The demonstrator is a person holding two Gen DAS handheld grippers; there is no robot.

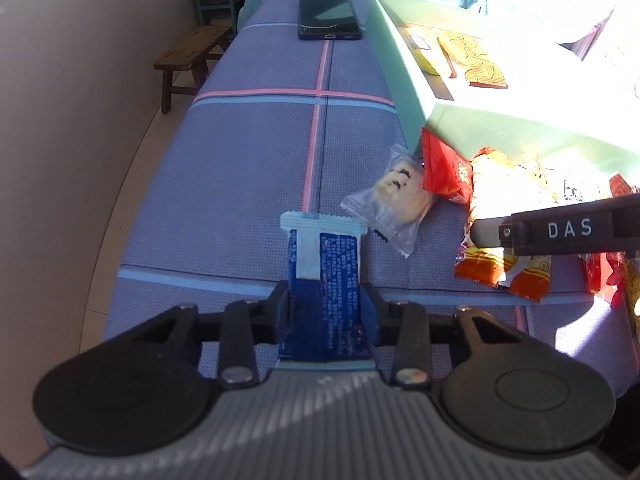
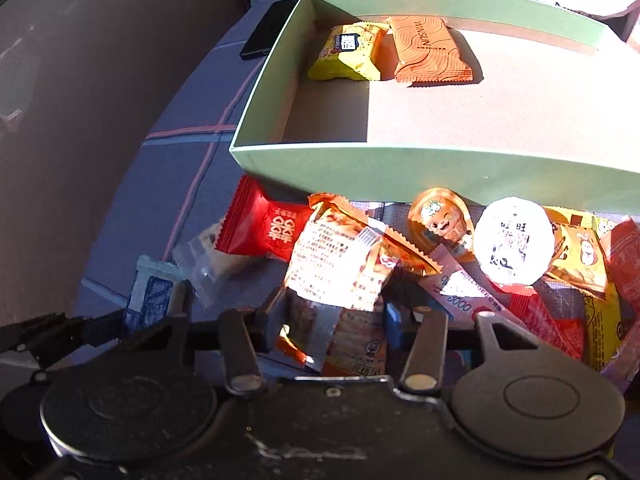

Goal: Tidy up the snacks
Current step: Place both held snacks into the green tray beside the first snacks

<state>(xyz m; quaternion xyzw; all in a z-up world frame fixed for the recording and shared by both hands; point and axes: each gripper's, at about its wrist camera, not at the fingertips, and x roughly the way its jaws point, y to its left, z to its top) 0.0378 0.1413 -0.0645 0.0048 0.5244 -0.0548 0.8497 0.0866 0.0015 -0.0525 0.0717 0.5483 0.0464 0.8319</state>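
My left gripper [image 1: 326,304] is shut on a blue and white snack packet [image 1: 328,276], low over the checked blue cloth; the packet also shows in the right wrist view [image 2: 150,296]. My right gripper [image 2: 334,312] is shut on an orange and white snack bag [image 2: 340,272] at the front of the snack pile. The green box [image 2: 400,164] stands behind the pile and holds a yellow packet [image 2: 348,54] and an orange packet [image 2: 430,50]. The box also shows in the left wrist view [image 1: 404,76].
A clear-wrapped pastry [image 1: 394,200] and a red packet [image 2: 264,226] lie left of the pile. Several more snacks, including a round white jelly cup [image 2: 514,240], lie to the right. A phone [image 1: 328,18] lies at the far end of the cloth. A wooden stool [image 1: 188,56] stands on the floor.
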